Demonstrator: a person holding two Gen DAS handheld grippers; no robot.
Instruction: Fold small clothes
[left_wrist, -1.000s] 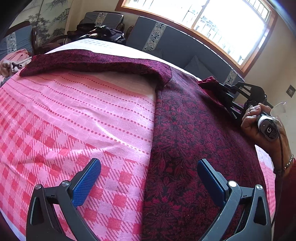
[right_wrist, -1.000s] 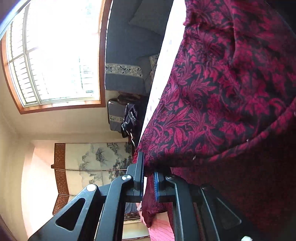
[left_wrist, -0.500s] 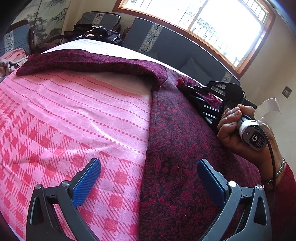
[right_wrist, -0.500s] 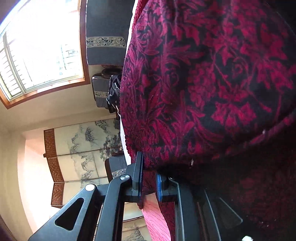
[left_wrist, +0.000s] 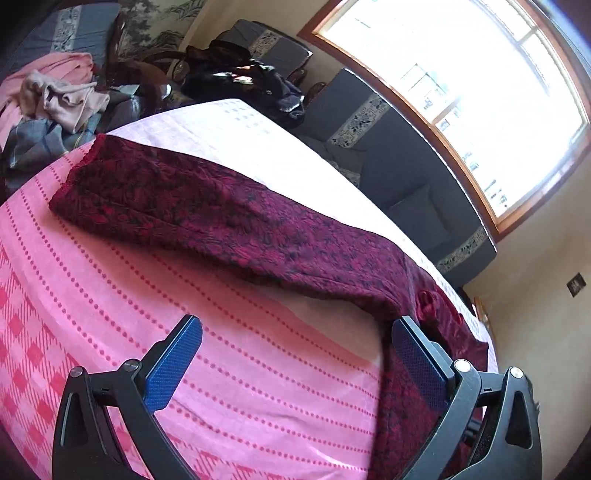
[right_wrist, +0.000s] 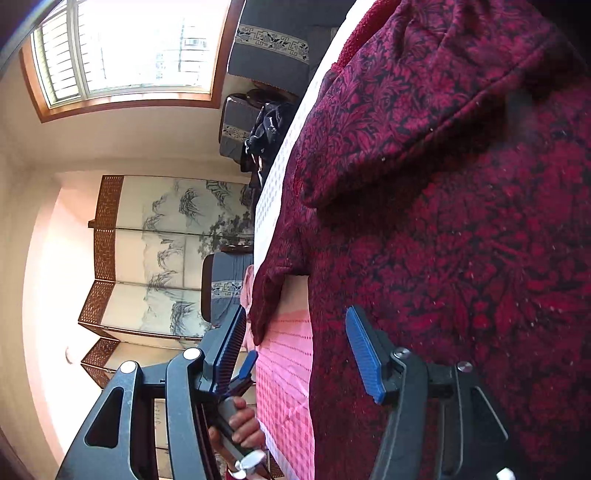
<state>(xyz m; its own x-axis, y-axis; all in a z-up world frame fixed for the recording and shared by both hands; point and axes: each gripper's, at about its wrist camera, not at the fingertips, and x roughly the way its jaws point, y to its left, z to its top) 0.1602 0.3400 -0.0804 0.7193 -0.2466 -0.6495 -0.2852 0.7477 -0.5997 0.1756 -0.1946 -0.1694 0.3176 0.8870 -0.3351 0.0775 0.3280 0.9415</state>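
Right now a dark red patterned garment (left_wrist: 236, 218) is lying across a bed covered by a pink checked sheet (left_wrist: 184, 369), with one long part stretching from about ten o'clock in the left wrist view down toward four o'clock, where the cloth is bunching near the bed's edge. The left gripper (left_wrist: 295, 365) is hovering over the pink sheet with its jaws standing wide and holding nothing; its right finger is sitting just beside the garment's folded corner at about four o'clock.

In the right wrist view the right gripper (right_wrist: 299, 354) is turned on its side, and its jaws are opening, with no cloth pinched between them; the garment (right_wrist: 461, 240) is filling the whole three o'clock half of that view, a folded flap lying on top toward one o'clock. A hand (right_wrist: 240, 424) gripping the other tool's handle is showing at six o'clock.

Beyond the bed, a bright window (left_wrist: 461, 85) is sitting at one o'clock, and a pile of clothes (left_wrist: 55, 99) at ten o'clock.
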